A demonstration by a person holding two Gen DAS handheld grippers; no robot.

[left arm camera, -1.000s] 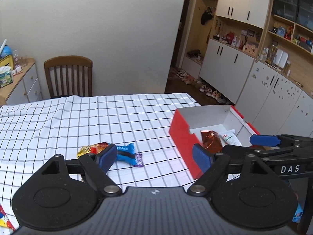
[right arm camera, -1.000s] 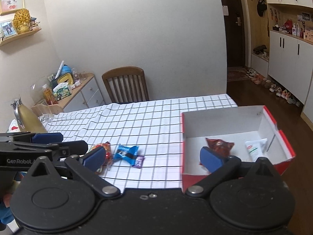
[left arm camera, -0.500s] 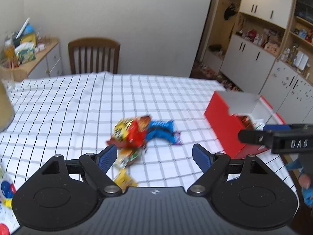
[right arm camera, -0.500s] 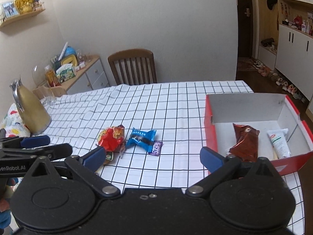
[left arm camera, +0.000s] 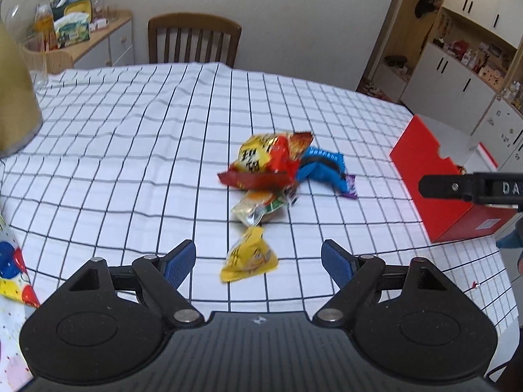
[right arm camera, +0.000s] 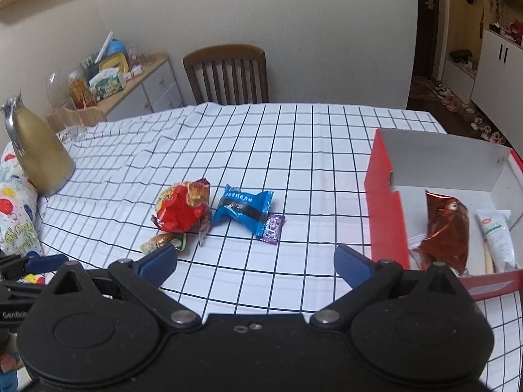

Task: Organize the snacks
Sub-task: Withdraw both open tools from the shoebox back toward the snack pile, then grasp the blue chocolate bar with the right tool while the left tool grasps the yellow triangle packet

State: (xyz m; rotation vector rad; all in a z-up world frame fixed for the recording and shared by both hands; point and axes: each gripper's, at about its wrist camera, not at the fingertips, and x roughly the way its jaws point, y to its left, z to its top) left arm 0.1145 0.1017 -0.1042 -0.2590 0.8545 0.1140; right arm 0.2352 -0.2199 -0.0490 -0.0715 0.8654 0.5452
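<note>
Snacks lie in a cluster on the checked tablecloth: a red and yellow packet (left arm camera: 266,163) (right arm camera: 181,209), a blue wrapper (left arm camera: 322,170) (right arm camera: 243,209), a small purple sachet (right arm camera: 271,225), a pale green-edged packet (left arm camera: 256,207) and a small yellow packet (left arm camera: 250,259). My left gripper (left arm camera: 258,261) is open, just above the yellow packet, which sits between its fingers untouched. My right gripper (right arm camera: 255,261) is open over bare cloth, short of the blue wrapper. The red box (right arm camera: 384,196) at the right holds a brown-red packet (right arm camera: 446,228) and a white tube (right arm camera: 497,238).
A gold jug (right arm camera: 39,156) stands at the table's left edge beside a balloon-print bag (right arm camera: 16,215). A wooden chair (right arm camera: 227,75) is at the far side, a cluttered sideboard (right arm camera: 130,81) behind it. Cupboards (left arm camera: 457,65) line the right wall.
Both grippers have dropped lower and closer to the snack cluster. The left view swung left off the red box onto the snacks. Both sets of jaws kept the same width.
</note>
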